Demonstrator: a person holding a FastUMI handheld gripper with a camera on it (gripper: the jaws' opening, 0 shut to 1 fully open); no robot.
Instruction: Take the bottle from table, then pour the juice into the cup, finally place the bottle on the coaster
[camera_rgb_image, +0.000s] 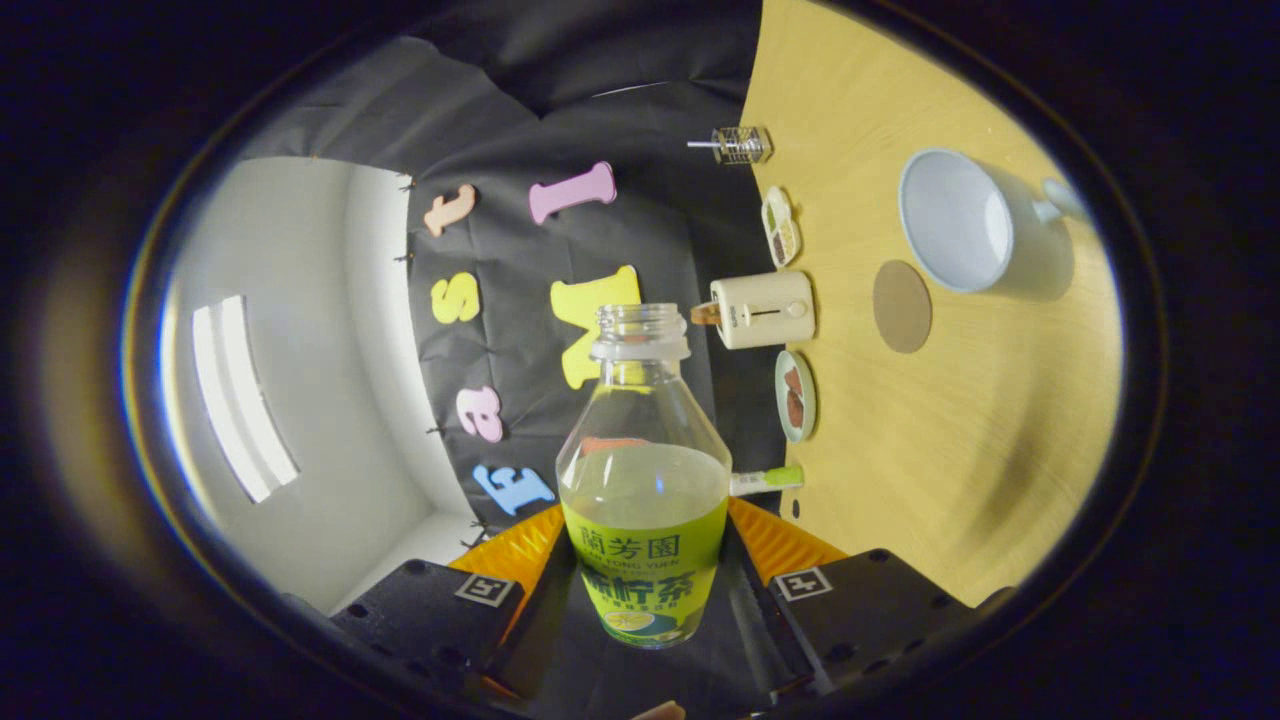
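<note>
I have the jaws (645, 590) clamped on the bottle (645, 480), uncapped, long axis fwd along the fingers; cup (965, 220) lies off to one side w/ mouth open, coaster (902, 306) just beside the cup.

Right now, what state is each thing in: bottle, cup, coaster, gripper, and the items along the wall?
bottle: uncapped, partly full, held between the fingers, tipped sideways relative to the table.
gripper: shut on the bottle.
cup: looks empty, standing on the table.
coaster: bare, beside the cup.
toaster: a slice in its slot.
small plate: holds brown food.
divided dish: filled.
</note>
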